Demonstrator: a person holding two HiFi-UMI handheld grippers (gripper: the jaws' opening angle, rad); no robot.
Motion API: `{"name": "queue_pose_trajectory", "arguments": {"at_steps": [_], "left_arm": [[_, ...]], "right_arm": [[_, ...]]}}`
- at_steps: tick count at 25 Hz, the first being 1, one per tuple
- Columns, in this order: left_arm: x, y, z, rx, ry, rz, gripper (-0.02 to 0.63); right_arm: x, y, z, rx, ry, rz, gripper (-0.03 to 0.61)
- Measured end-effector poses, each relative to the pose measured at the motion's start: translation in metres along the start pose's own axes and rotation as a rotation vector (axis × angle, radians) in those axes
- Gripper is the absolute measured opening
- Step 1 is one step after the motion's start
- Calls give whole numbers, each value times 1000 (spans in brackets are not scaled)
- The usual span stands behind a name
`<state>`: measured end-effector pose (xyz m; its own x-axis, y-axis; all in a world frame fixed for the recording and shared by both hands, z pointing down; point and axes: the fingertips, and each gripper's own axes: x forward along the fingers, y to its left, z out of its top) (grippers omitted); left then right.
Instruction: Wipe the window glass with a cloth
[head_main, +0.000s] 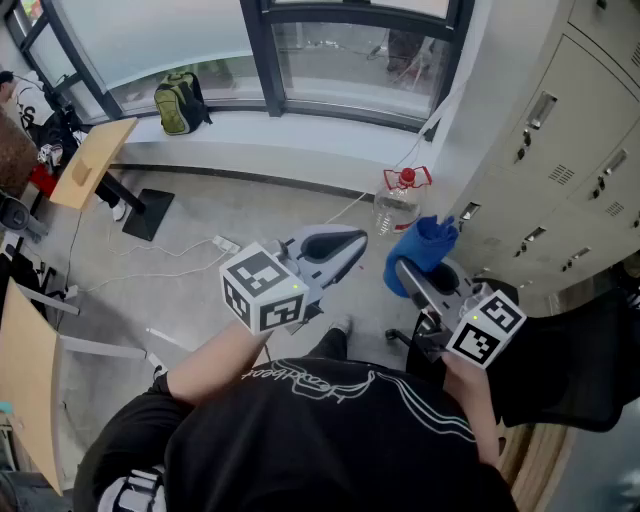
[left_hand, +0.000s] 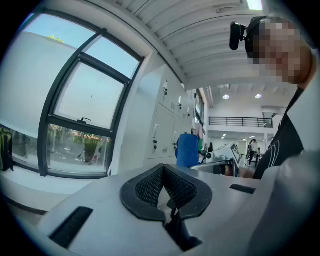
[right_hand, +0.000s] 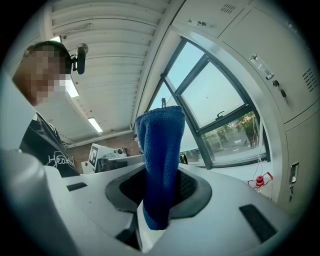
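The window glass (head_main: 350, 60) is straight ahead above a white sill; it also shows in the left gripper view (left_hand: 85, 100) and the right gripper view (right_hand: 215, 105). A blue cloth (head_main: 425, 250) stands up out of my right gripper (head_main: 408, 270), whose jaws are shut on its lower part. In the right gripper view the cloth (right_hand: 161, 145) rises as a folded strip from the gripper (right_hand: 160, 185). My left gripper (head_main: 355, 240) is held beside it at the left, shut, with nothing in it (left_hand: 164, 172). Both grippers are well short of the glass.
A clear spray bottle with a red trigger (head_main: 400, 195) stands on the floor by the wall below the window. Grey lockers (head_main: 560, 150) line the right side. A green backpack (head_main: 178, 102) lies on the sill at the left, a wooden desk (head_main: 95, 160) beyond it. Cables cross the floor.
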<state>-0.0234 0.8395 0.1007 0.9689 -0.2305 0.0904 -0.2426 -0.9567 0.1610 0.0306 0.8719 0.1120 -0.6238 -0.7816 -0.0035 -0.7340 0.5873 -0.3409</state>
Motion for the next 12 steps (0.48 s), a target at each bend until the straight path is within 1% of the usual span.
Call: {"name": "queue_pose_trajectory", "arguments": {"at_steps": [9,12], "left_arm": [[-25,-10,2,-7,-25,10,5],[-33,-13,3,-3,-31,17,5]], "right_arm": [[6,26,-6,-20,23,19,92],[9,32,-3,-21,8,21,92]]}}
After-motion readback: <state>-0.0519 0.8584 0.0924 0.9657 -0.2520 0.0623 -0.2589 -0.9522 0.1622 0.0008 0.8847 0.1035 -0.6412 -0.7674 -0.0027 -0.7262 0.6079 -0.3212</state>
